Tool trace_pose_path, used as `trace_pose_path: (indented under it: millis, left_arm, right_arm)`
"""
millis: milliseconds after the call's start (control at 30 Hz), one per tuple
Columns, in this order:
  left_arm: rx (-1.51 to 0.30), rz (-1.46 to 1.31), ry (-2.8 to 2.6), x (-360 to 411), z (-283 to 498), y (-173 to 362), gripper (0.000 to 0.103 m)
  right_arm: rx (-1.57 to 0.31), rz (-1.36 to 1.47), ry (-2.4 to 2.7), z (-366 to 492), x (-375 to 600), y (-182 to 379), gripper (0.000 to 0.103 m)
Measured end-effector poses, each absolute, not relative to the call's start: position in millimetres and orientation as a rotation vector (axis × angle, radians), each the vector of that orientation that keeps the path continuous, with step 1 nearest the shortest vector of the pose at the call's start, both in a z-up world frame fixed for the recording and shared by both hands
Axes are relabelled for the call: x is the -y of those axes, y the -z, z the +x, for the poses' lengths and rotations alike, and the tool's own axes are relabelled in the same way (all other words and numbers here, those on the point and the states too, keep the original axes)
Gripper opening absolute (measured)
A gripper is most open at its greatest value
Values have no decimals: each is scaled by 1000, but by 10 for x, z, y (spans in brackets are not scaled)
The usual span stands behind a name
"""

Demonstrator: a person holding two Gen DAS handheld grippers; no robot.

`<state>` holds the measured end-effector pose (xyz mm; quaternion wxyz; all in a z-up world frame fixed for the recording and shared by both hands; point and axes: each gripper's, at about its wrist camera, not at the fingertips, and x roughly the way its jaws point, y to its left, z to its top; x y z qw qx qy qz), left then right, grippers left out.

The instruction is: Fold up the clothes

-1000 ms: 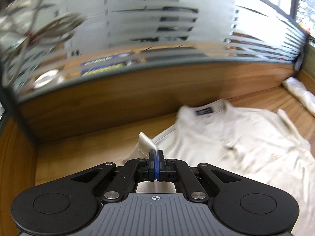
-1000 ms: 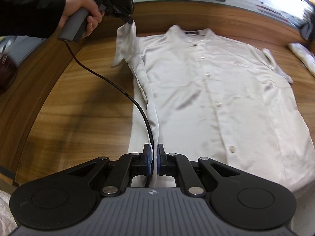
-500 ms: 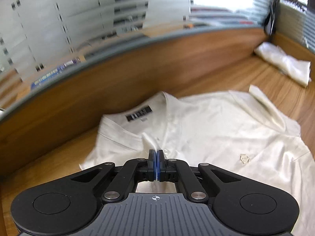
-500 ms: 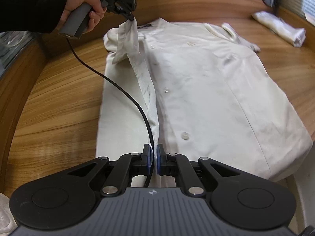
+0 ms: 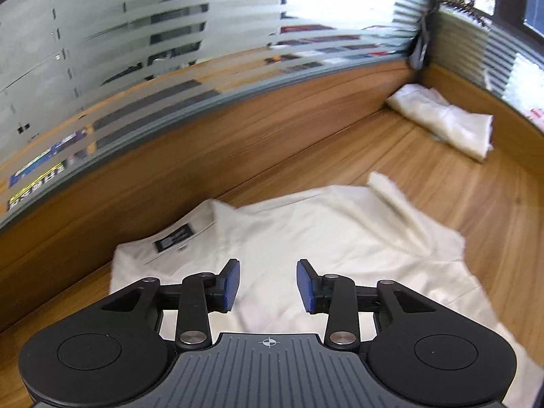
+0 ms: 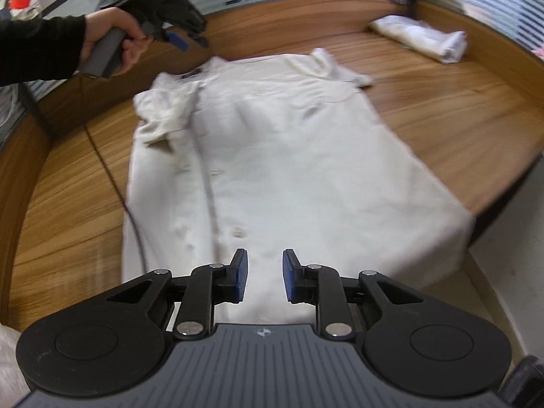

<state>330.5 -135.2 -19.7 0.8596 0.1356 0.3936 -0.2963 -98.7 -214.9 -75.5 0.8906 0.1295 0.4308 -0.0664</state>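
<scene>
Nearest us, our right claw [image 6: 261,277] hangs over the hem end of the white shirt [image 6: 289,156], its jaws opening with nothing between them. The shirt lies flat on the wooden surface [image 6: 442,108], buttoned front up, its left side folded in over the body, collar toward the far wall. Farther along, our left claw [image 5: 268,285] hovers above the collar end, jaws also opening and empty; in the right wrist view the person's hand [image 6: 112,42] carries it just above the shoulder.

We judge the cloth light, thin and limp: it will drape and wrinkle, and slide easily on the smooth wood. The folded sleeve [image 6: 163,119] near the collar looks bunched. For the other side we would pinch the edge at the far shoulder [image 5: 391,197] and at the hem corner [image 6: 452,238], both together, so the fold stays straight. Beyond, another folded white garment [image 5: 445,119] rests in the far corner.
</scene>
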Motion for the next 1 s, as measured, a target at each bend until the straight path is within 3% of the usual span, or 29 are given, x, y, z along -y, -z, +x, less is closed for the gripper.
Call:
trace_pose_path:
  millis: [167, 400, 500, 800, 900, 1000]
  left_arm:
    - [-827, 267, 676, 1582, 3210, 128, 47]
    - [-841, 254, 728, 1983, 3114, 134, 56]
    - [-853, 251, 742, 2189, 3095, 156, 62]
    - [-879, 268, 717, 2965, 3087, 351, 68]
    - [-901, 272, 688, 3179, 3106, 461, 69]
    - [-941, 263, 654, 3342, 3182, 592, 69]
  right_arm:
    - [-898, 255, 233, -1259, 2486, 711, 26]
    - [-874, 293, 300, -1489, 3093, 747, 41]
    - [-870, 299, 294, -1527, 3369, 797, 42]
    - [-891, 273, 146, -1368, 4159, 1220, 45]
    - [-909, 249, 65, -1264, 4377, 1408, 54]
    - [-935, 254, -30, -1160, 4582, 1584, 55]
